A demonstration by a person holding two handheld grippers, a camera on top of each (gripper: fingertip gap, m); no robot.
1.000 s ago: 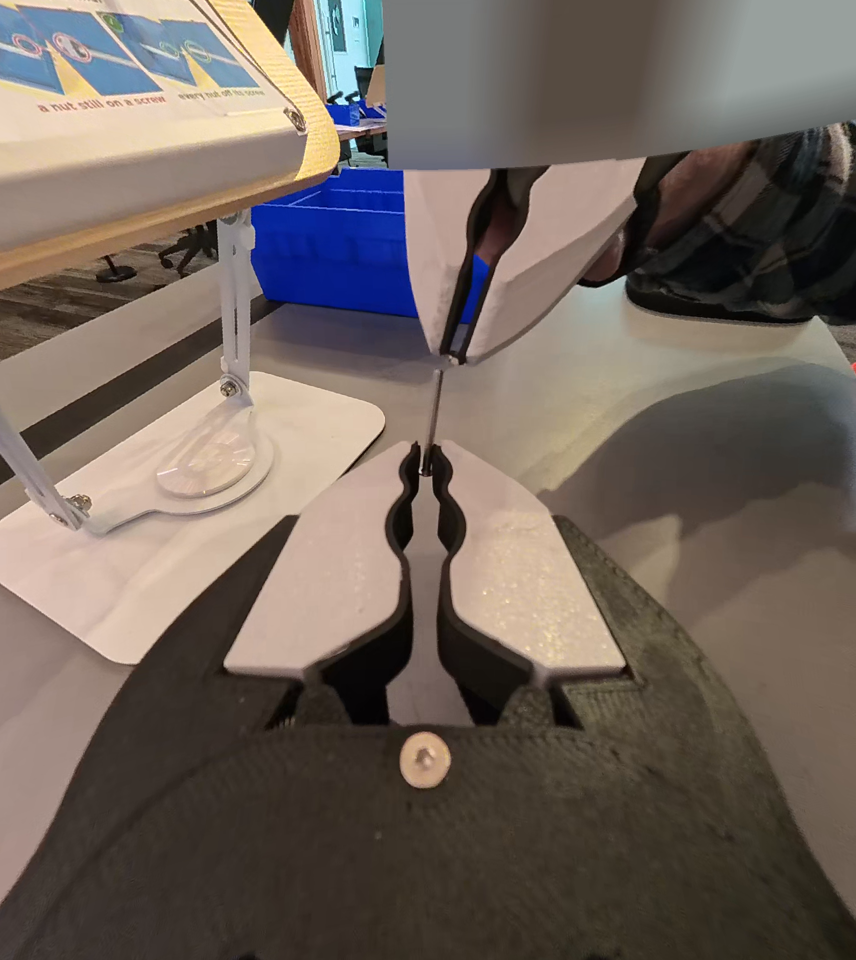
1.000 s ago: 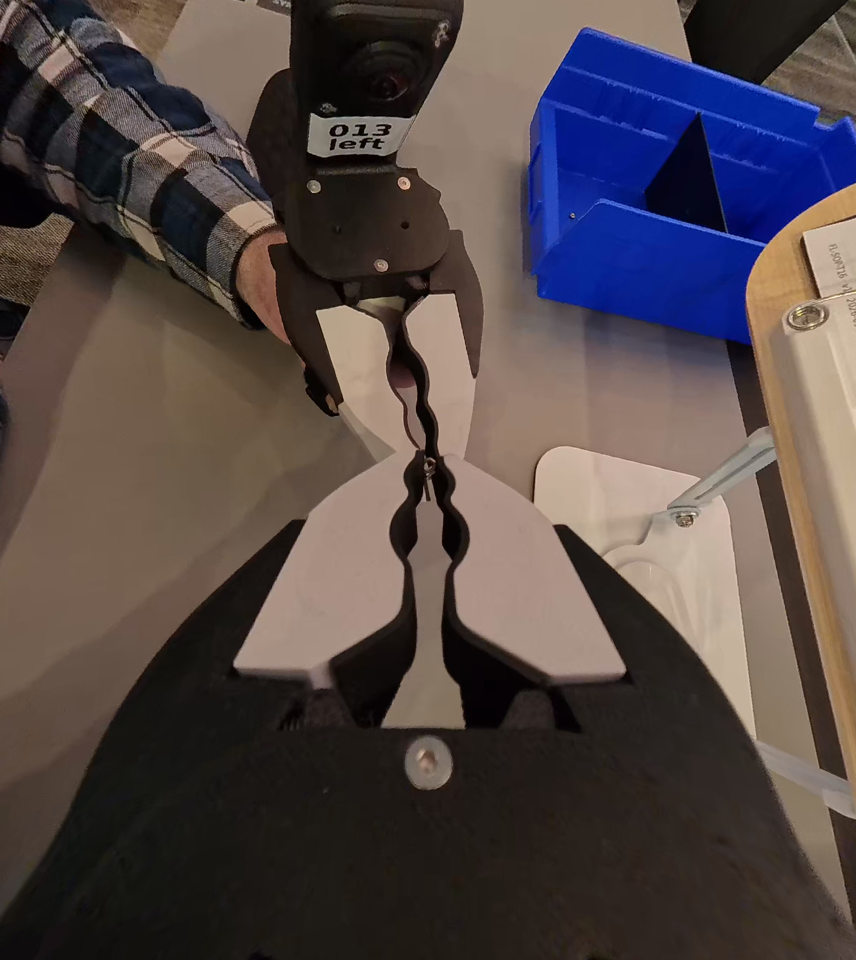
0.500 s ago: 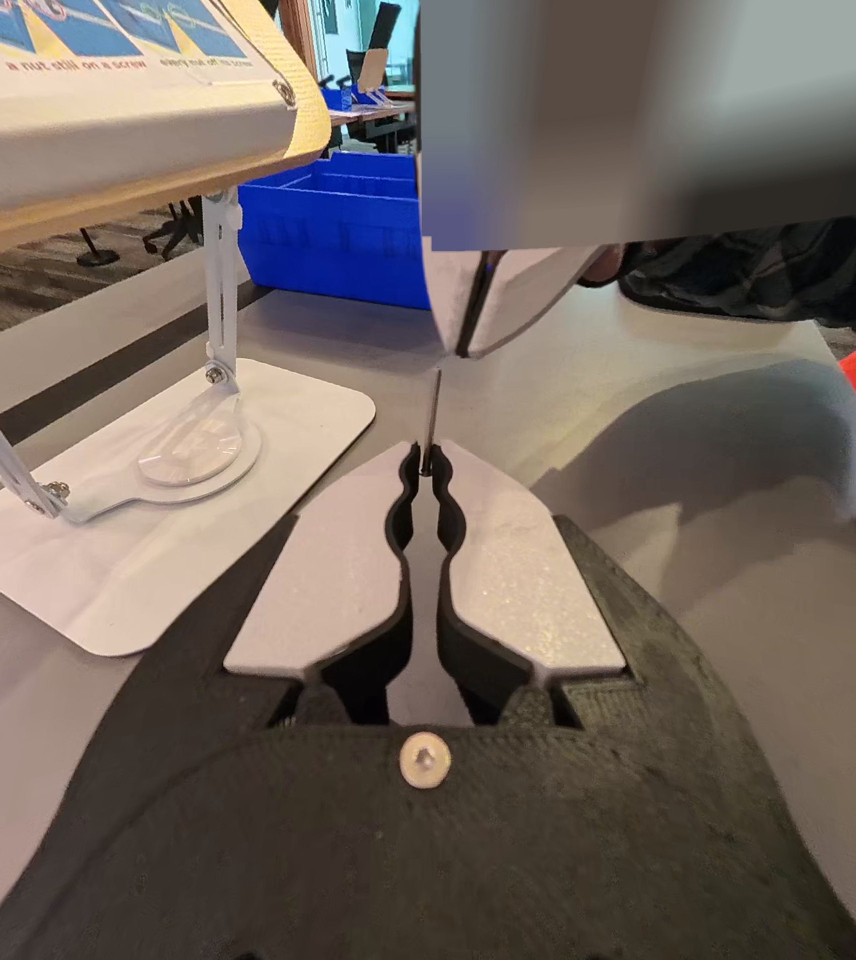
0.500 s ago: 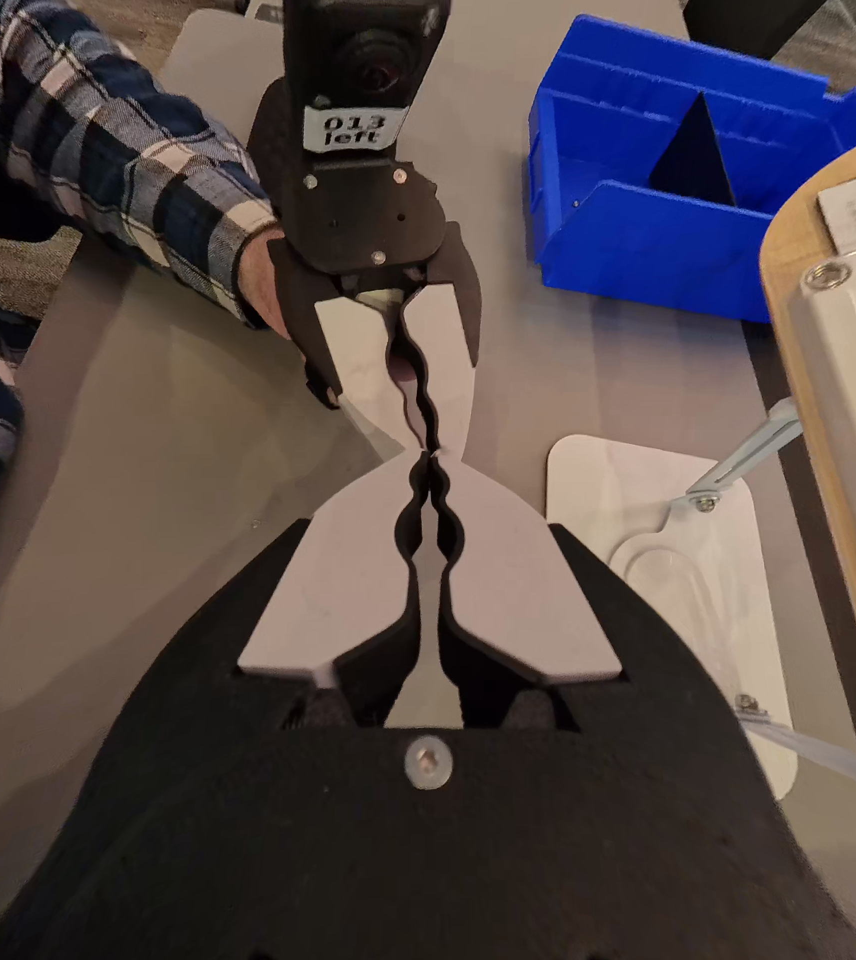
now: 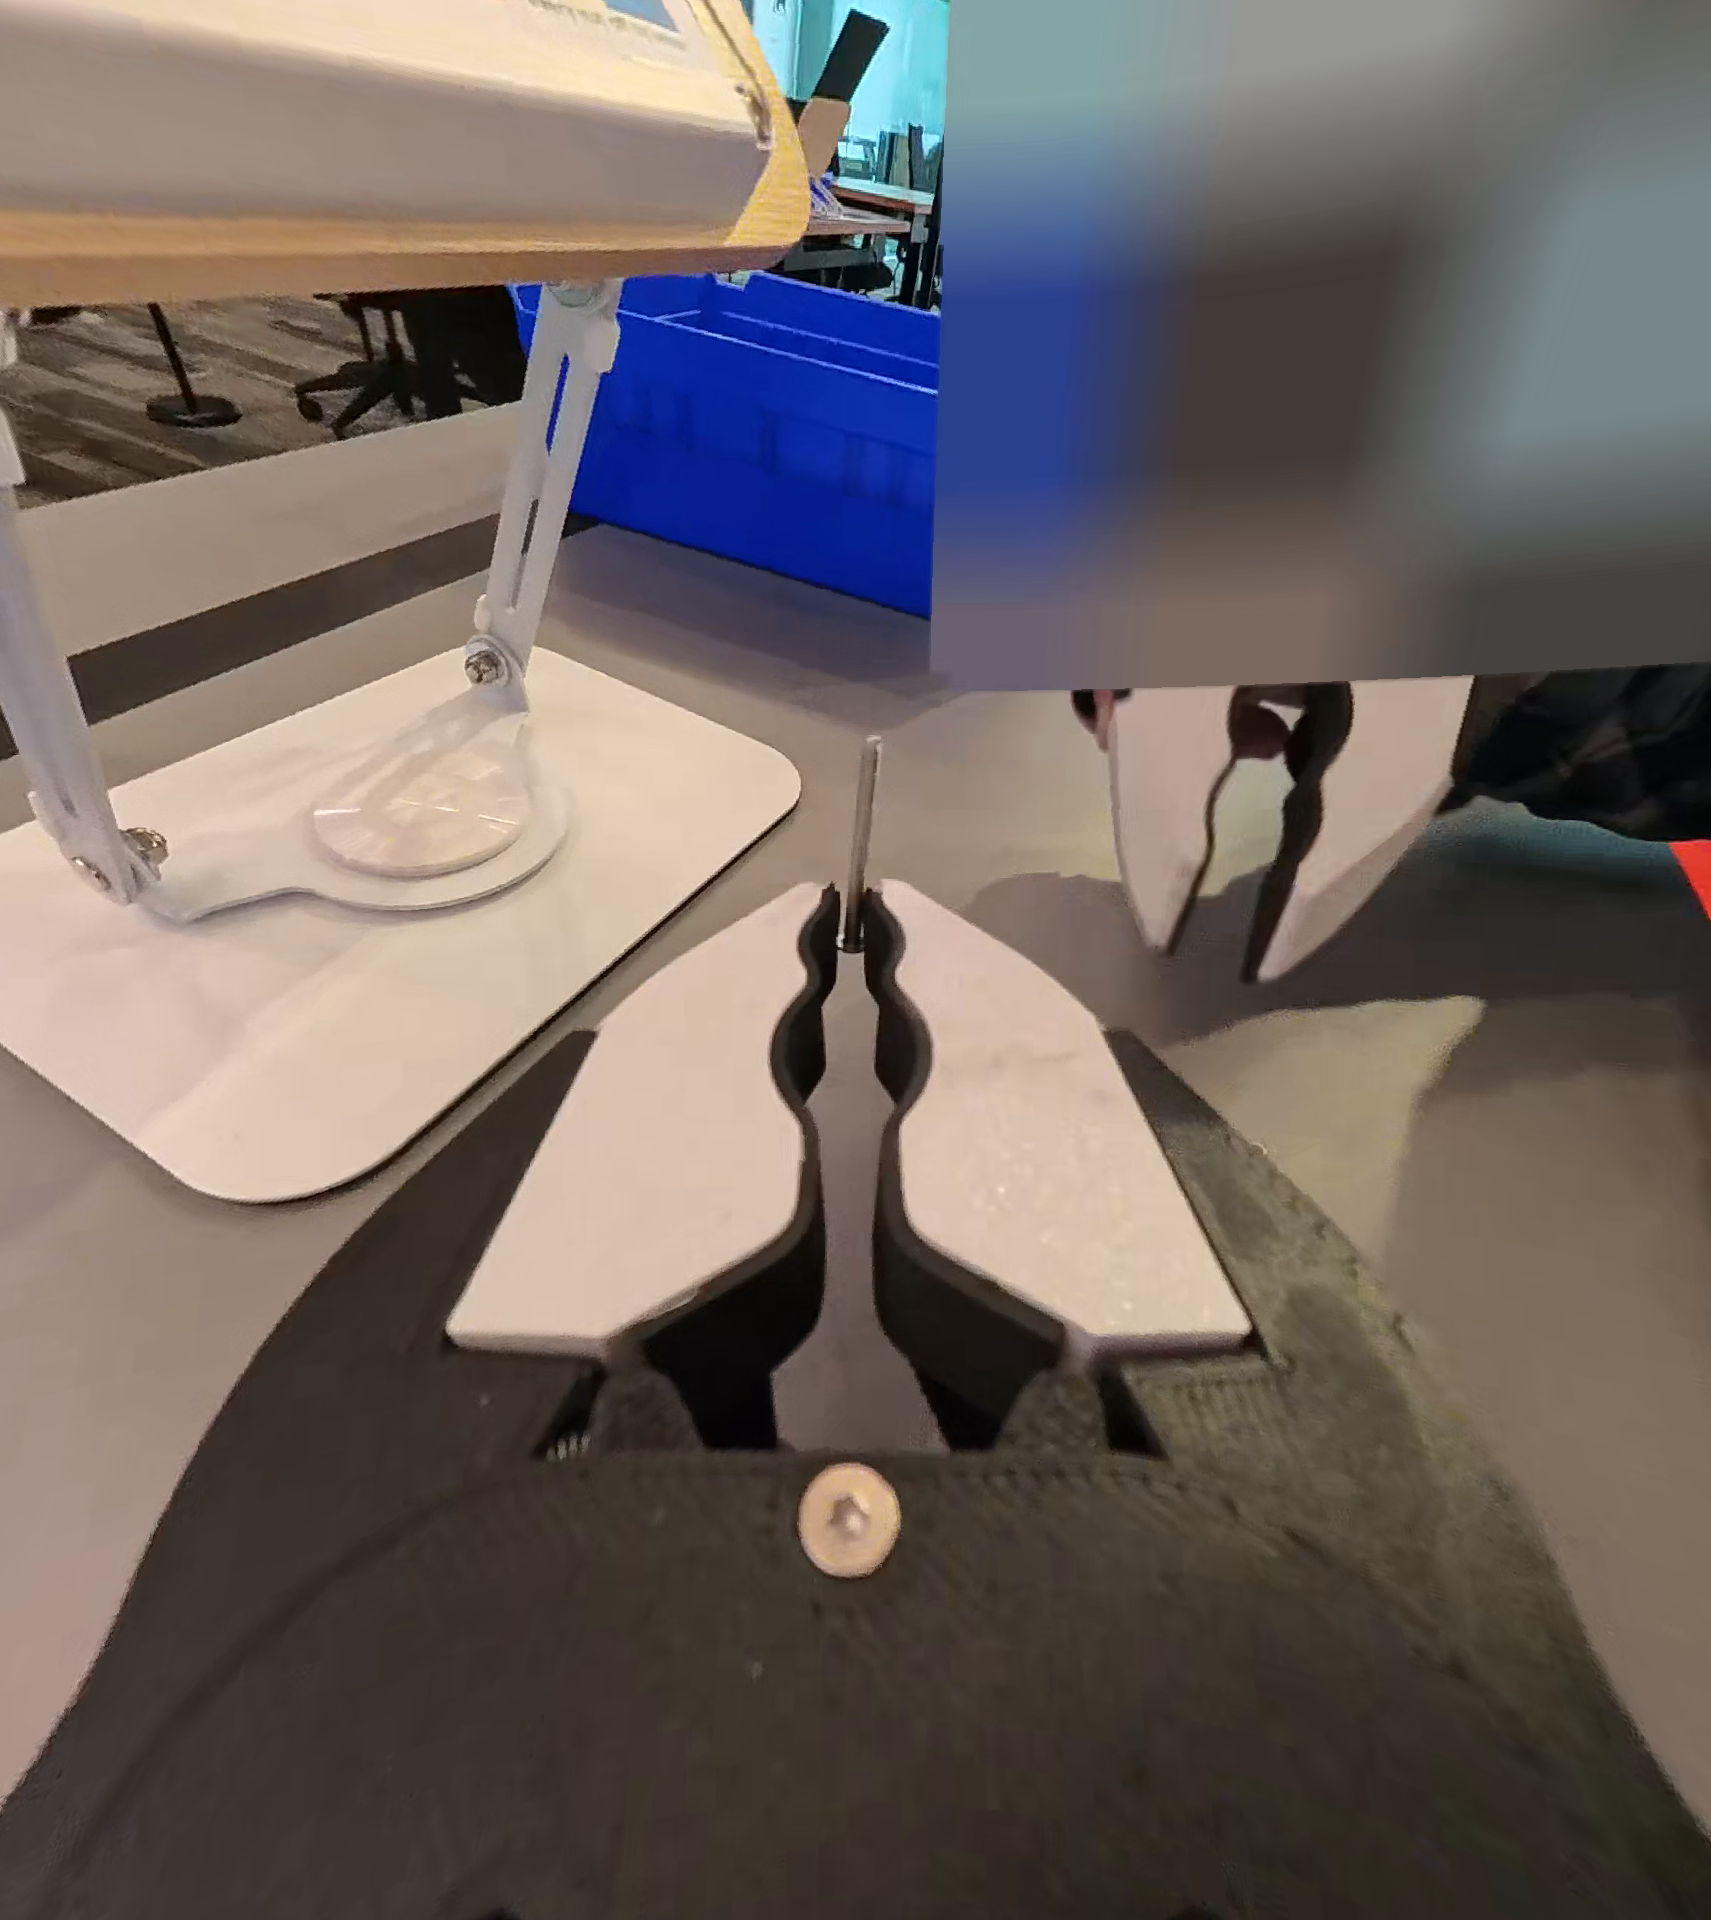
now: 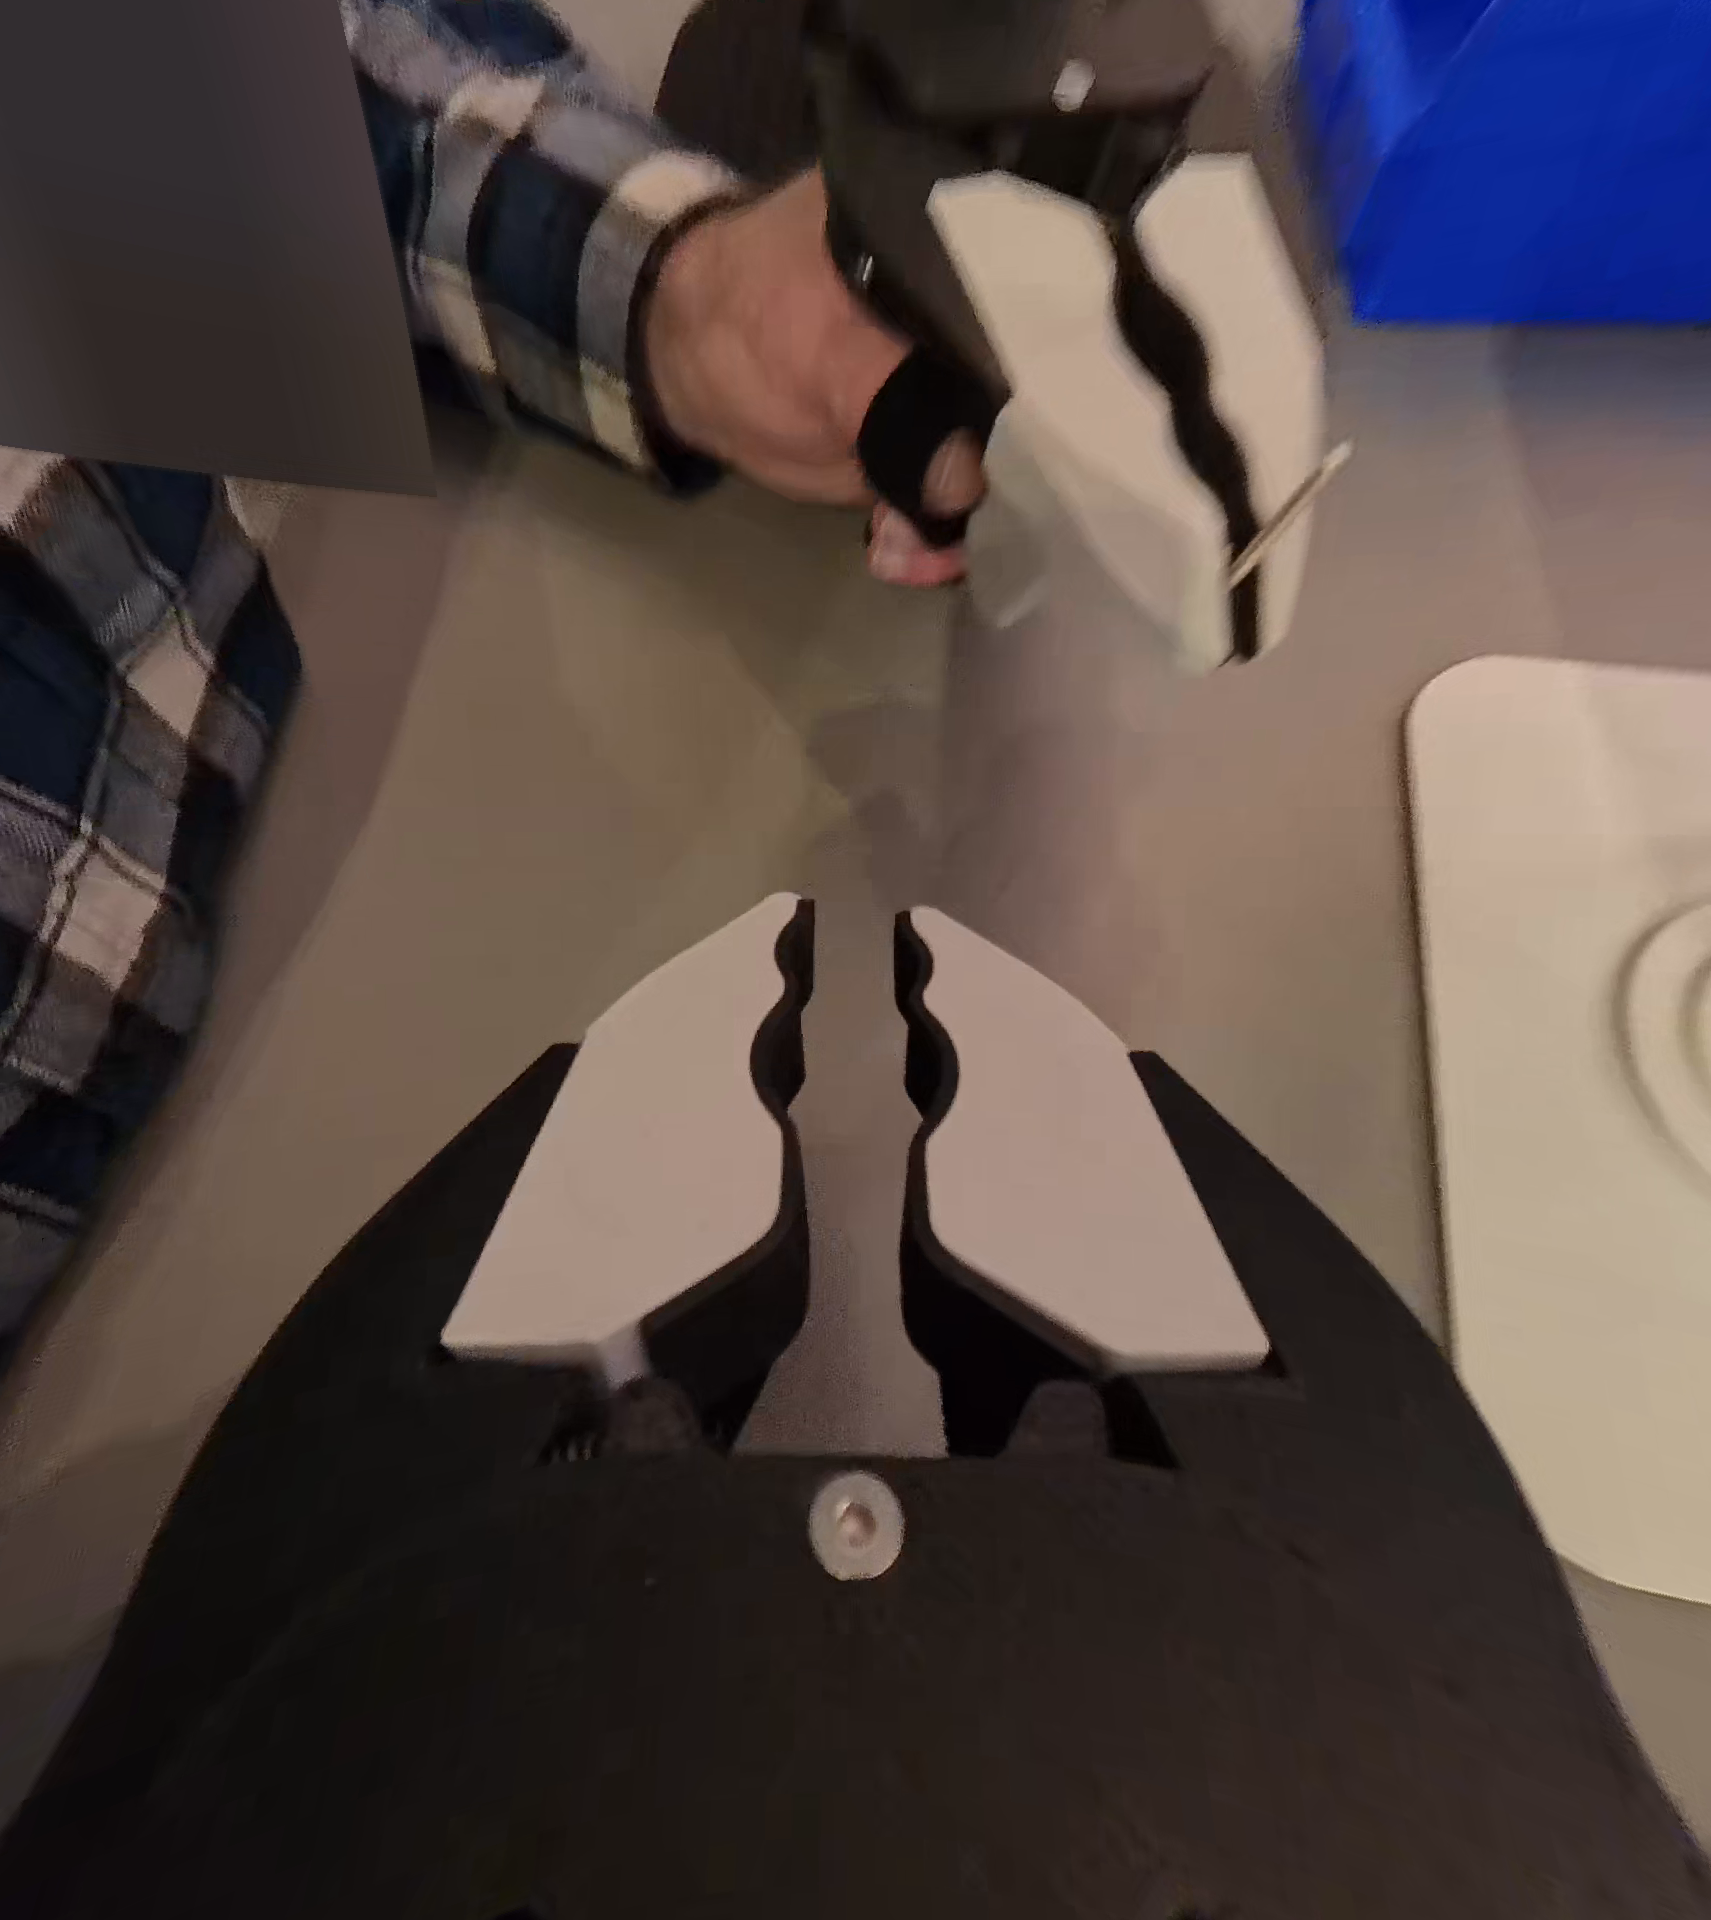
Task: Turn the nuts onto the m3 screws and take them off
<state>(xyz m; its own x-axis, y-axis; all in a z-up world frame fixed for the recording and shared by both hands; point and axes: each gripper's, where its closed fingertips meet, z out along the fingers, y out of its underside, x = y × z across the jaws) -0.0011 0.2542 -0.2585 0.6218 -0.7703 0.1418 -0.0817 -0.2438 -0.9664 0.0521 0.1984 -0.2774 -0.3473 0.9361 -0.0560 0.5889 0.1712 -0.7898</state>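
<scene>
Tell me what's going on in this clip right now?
A person holds a claw in each hand over a grey table. The left claw pinches a thin metal screw at its tips, shaft pointing up. The right claw is open with nothing between its fingers, off to the side. A white stand base and a blue bin sit nearby.

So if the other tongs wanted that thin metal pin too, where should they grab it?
Probably the free upper end of the pin. It stands upright with its base clamped in the left tongs, so only the top is bare. Come from above or the right, where the open right tongs are.
</scene>
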